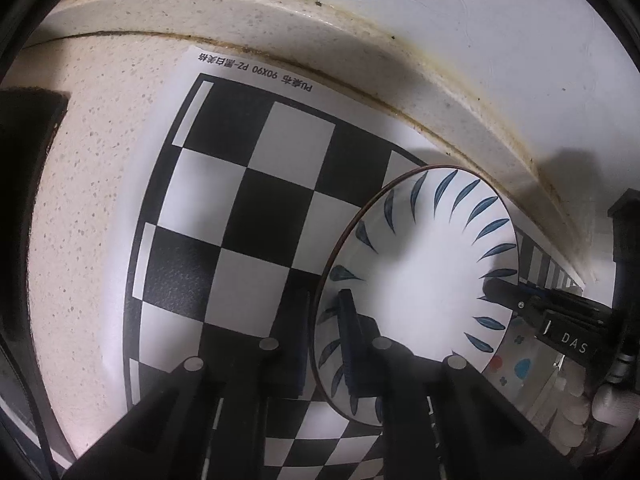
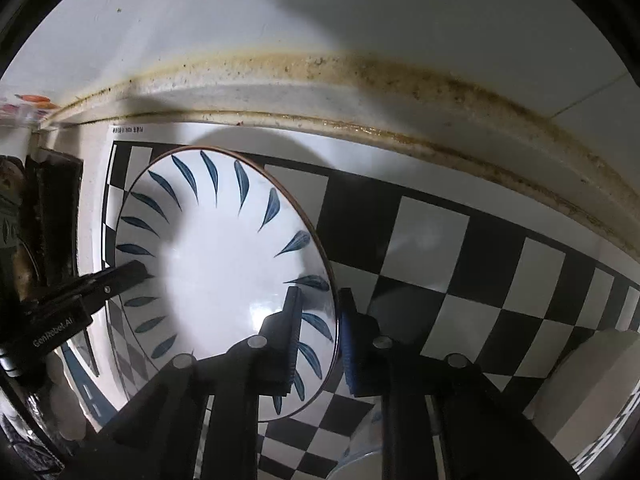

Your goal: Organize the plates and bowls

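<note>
Left wrist view: left gripper [image 1: 324, 334] pinched onto the left rim of the white ceramic plate with blue leaf strokes [image 1: 420, 280], lower right, over a black-and-white checkered mat [image 1: 248, 208]. Right wrist view: right gripper [image 2: 318, 334] clamped on the plate's [image 2: 224, 272] right rim, centre-left of frame; left gripper [image 2: 138, 270] grips the far rim.

A speckled cream stone countertop [image 1: 92, 184] carries a black-and-white checkered mat [image 1: 248, 200] with a white printed border. Behind the mat, a raised cream stone backsplash ledge [image 2: 304, 96] runs along the counter, its seams stained brown. Above the ledge rises a white wall [image 2: 280, 12], crossed by soft shadows.
</note>
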A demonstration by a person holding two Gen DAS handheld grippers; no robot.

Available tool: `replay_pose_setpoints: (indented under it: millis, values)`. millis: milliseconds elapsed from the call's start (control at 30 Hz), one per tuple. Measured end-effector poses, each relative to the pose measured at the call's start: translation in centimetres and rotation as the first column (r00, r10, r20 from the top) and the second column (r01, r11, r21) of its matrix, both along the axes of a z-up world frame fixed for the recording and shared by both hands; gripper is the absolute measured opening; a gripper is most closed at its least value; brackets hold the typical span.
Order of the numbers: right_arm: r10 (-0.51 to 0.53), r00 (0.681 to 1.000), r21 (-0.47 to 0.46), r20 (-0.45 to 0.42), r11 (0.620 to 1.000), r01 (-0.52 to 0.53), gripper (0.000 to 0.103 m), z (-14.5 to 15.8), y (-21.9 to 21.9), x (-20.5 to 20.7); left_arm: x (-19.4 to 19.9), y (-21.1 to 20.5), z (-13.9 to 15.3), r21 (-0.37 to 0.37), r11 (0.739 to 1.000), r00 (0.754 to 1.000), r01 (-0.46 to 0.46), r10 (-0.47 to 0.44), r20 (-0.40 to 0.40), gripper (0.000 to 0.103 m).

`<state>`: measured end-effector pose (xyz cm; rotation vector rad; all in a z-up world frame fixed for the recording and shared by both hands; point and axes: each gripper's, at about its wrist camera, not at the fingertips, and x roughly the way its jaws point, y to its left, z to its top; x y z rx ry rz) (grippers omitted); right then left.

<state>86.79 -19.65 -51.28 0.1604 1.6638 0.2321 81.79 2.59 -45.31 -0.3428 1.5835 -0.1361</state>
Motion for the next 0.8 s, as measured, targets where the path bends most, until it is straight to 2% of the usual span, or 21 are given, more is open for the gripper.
replay_pose_setpoints:
  millis: [133, 367, 800]
  values:
    - [-0.024, 1.0, 0.019, 0.006, 1.0, 0.023, 0.016, 0.1, -0.6, -0.4, -0.5, -0.3, 0.0, 0.004, 1.0, 1.0, 0.001, -0.001, -0.005, 0.011]
    - [0.003, 0.999, 0.031, 0.032, 1.0, -0.004, 0.013, 2.2, -0.3, -1.1, -1.4, -0.3, 1.2, 0.012, 1.0, 1.0, -0.009, 0.009, 0.016, 0.011]
    - [0.006, 0.995, 0.091, 0.101, 0.996, -0.015, 0.012, 6.6, -0.2, -4.3, -4.8, 1.9, 6.3, 0.023, 1.0, 0.995, -0.009, 0.007, 0.1, 0.011]
